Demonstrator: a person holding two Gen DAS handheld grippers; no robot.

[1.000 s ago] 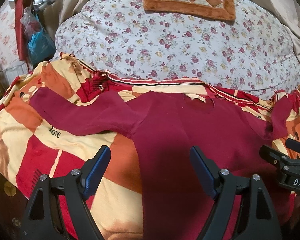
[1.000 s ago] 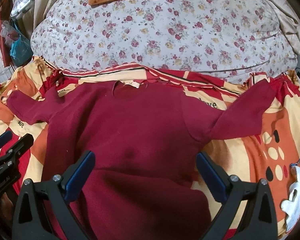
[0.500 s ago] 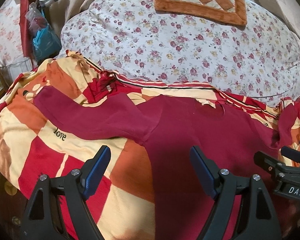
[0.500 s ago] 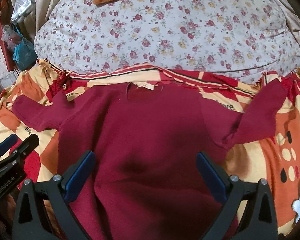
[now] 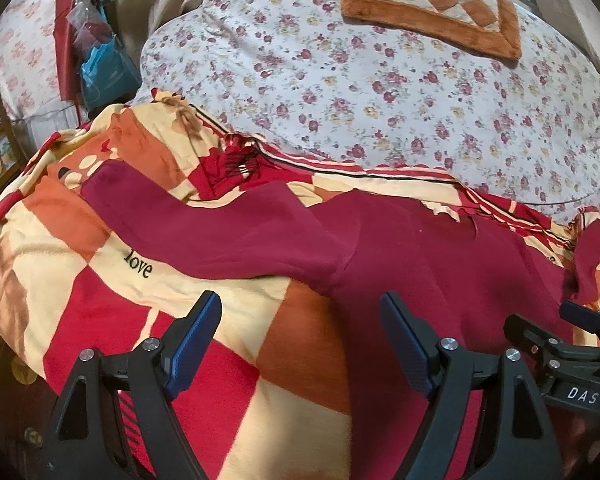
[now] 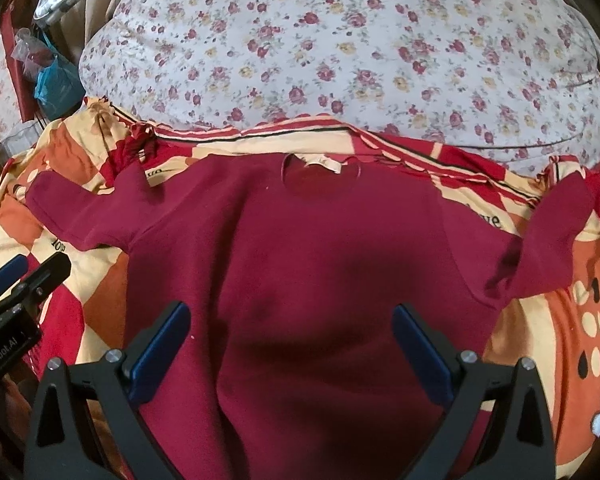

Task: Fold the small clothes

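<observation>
The left gripper (image 5: pixel 300 344) has its blue-padded fingers spread wide with nothing between them; it hangs over the blanket (image 5: pixel 112 292) at the sweater's left side edge, its right finger over the red cloth and its left finger over the checked blanket. The right gripper (image 6: pixel 292 348) is likewise spread wide and holds nothing, hovering above the lower middle of the sweater (image 6: pixel 300 260).

The sweater lies flat and unfolded, front up, on the orange, red and cream blanket, neck toward twelve o'clock and both sleeves stretched out to the sides.

The right wrist view shows the whole garment: the round neckline with a pale label (image 6: pixel 324 164) at twelve o'clock, one sleeve reaching to nine o'clock, the other to three o'clock. It also catches the left gripper's tips at eight o'clock, just beside the sleeve.

The left wrist view shows mainly the sleeve (image 5: pixel 220 236) running toward ten o'clock, past the word "love" printed on the blanket, and the right gripper at four o'clock. The far sleeve is squeezed at the edge there and hard to make out.

Beyond the blanket, at twelve o'clock, lies a flowered quilt (image 5: pixel 380 92), with an orange checked cushion (image 5: pixel 432 4) on it, seen whole only from the left wrist.
</observation>
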